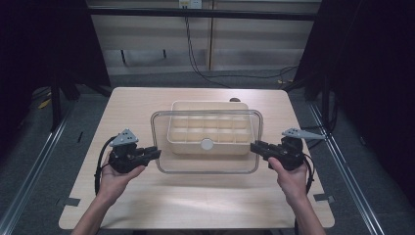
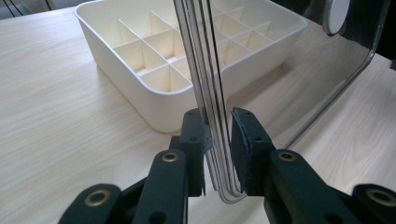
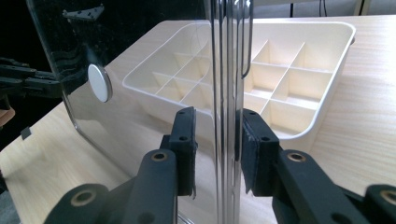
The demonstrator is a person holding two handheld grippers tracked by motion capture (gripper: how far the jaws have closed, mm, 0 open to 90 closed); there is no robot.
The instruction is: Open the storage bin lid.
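Note:
A clear rectangular lid [image 1: 205, 165] with a white round knob [image 1: 207, 144] hangs level a little above a cream tray [image 1: 205, 106] divided into several compartments. My left gripper [image 1: 157, 152] is shut on the lid's left edge. My right gripper [image 1: 253, 147] is shut on its right edge. In the left gripper view the lid's rim [image 2: 205, 70] runs up between the pads of the left gripper [image 2: 217, 135], with the tray [image 2: 140, 46] beyond. In the right gripper view the rim [image 3: 229, 70] sits between the jaws of the right gripper [image 3: 217, 140], and the knob [image 3: 99, 82] and tray [image 3: 289, 88] lie behind.
The light wooden table [image 1: 195, 200] has bare room in front of the tray and at both sides. Black cables [image 1: 205, 73] trail over the floor behind the table. Dark curtains flank both sides.

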